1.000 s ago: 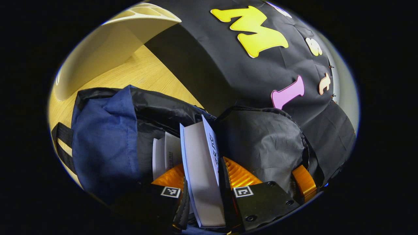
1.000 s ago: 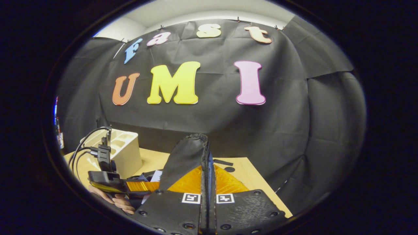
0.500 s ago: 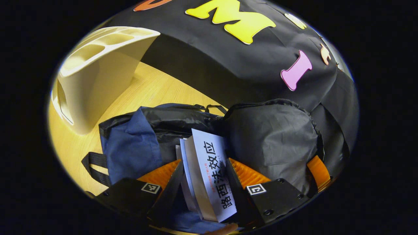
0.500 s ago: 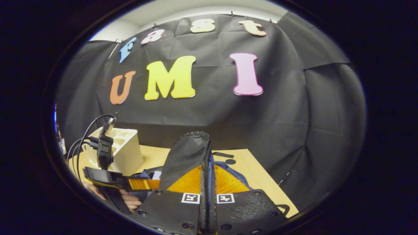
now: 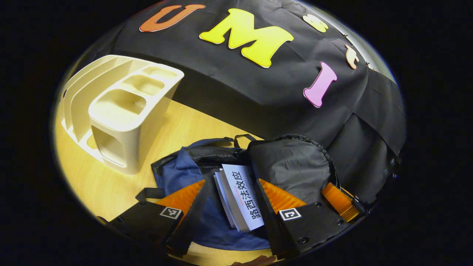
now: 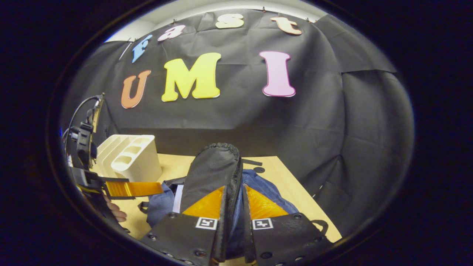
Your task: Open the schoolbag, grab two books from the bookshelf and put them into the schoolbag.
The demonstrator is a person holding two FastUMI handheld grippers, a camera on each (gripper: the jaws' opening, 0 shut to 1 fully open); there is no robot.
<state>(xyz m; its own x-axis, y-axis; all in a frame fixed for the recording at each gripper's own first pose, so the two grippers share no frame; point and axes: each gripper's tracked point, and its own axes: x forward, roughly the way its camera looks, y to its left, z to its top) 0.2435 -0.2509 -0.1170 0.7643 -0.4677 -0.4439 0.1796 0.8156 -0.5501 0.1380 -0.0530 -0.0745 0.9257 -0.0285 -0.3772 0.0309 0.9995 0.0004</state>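
- Left gripper view: the left gripper point(image 5: 229, 192) stands spread and empty above the schoolbag point(image 5: 184, 173), which lies open on the table point(image 5: 111, 184). Two books point(image 5: 240, 195) lie in its mouth, so the loading looks done. The top cover carries large black Chinese characters. The cream bookshelf point(image 5: 122, 111) holds no books.
- Right gripper view: the right gripper point(image 6: 233, 207) has its fingers slightly apart around the lifted bag flap point(image 6: 212, 173); real pinching cannot be told. Releasing the flap seems to be what remains.

Black screw-studded tongs point(image 5: 231, 207) with square black-and-white coded markers, black cables
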